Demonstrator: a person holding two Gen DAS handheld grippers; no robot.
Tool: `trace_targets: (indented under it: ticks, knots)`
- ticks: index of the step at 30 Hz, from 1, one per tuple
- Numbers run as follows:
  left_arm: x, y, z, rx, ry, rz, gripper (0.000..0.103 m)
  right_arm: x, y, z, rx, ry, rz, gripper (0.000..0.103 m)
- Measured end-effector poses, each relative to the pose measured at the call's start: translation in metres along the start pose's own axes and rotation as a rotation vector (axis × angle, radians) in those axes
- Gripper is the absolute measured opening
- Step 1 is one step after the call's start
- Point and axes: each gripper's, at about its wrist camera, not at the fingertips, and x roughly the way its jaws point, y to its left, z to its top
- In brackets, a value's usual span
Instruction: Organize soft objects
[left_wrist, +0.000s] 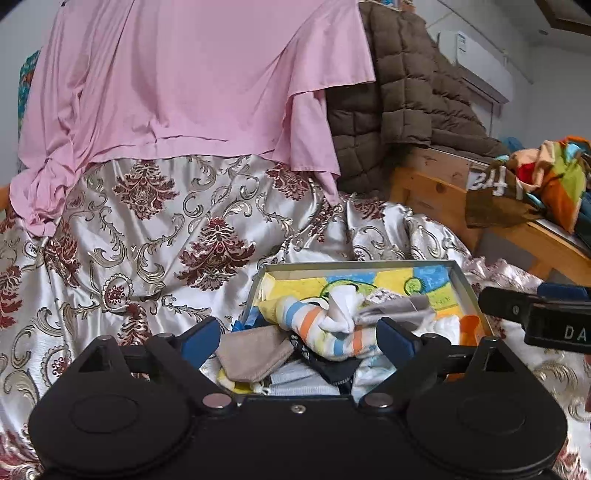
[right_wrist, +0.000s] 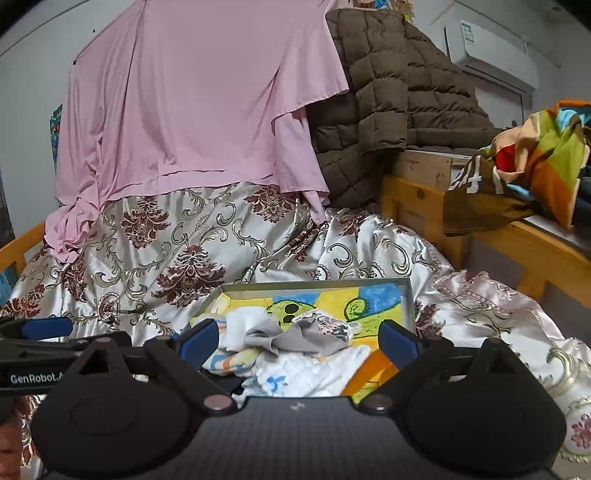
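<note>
A shallow grey box (left_wrist: 354, 264) (right_wrist: 405, 295) with a bright cartoon-printed bottom lies on the satin bedspread. Small soft things fill it: a striped sock (left_wrist: 325, 334), a tan sock (left_wrist: 255, 354), a grey cloth (right_wrist: 295, 338) and white cloths (right_wrist: 314, 373). My left gripper (left_wrist: 299, 341) hangs above the box's near end, open, blue pads wide apart and touching nothing. My right gripper (right_wrist: 299, 341) is open too, above the grey and white cloths, holding nothing. The right gripper's tip (left_wrist: 532, 306) shows at the right edge of the left wrist view.
A floral satin bedspread (left_wrist: 166, 236) covers the bed. A pink garment (left_wrist: 184, 81) and a brown quilted jacket (left_wrist: 406, 99) hang behind. A wooden frame (right_wrist: 424, 206) on the right carries a colourful heap of clothes (right_wrist: 535, 158). An air conditioner (right_wrist: 491, 48) is on the wall.
</note>
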Motion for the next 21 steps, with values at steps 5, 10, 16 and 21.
trace_targets:
  ticks: [5, 10, 16, 21]
  knots:
    - [-0.024, -0.003, -0.008, 0.014, -0.023, -0.007, 0.094, -0.021, 0.008, -0.009, -0.007, -0.014, -0.01, 0.098]
    - [-0.05, -0.004, -0.018, 0.005, -0.046, -0.015, 0.096, -0.042, 0.013, -0.016, -0.012, -0.037, -0.019, 0.101]
    - [-0.079, 0.0, -0.031, 0.001, -0.071, -0.018, 0.098, -0.067, 0.018, -0.026, -0.011, -0.06, -0.016, 0.103]
    - [-0.101, 0.007, -0.043, -0.004, -0.09, -0.011, 0.1, -0.083, 0.026, -0.038, -0.02, -0.071, -0.02, 0.103]
